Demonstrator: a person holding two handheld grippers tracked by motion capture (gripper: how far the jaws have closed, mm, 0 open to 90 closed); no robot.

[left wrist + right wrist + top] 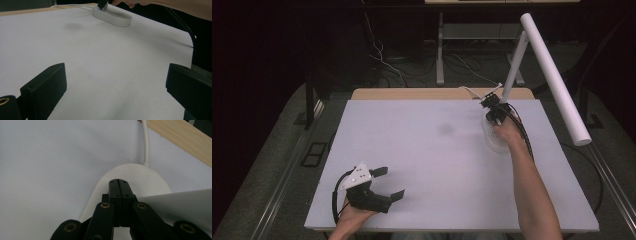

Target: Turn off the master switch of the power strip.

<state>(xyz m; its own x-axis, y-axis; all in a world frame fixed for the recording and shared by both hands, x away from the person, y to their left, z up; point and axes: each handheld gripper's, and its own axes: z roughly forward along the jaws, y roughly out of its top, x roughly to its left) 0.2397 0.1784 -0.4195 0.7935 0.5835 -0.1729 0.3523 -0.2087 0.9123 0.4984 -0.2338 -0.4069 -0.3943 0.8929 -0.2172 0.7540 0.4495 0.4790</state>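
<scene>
We press our clenched right gripper (493, 111) down on the lamp base (493, 136) at two o'clock on the table (422, 165), its long axis running twelve to six, while the released left gripper (388, 182) idles at seven

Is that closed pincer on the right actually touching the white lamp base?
Touching, it seems: in the right gripper view the shut right gripper has its tips down on the lamp base, no gap visible.
</scene>
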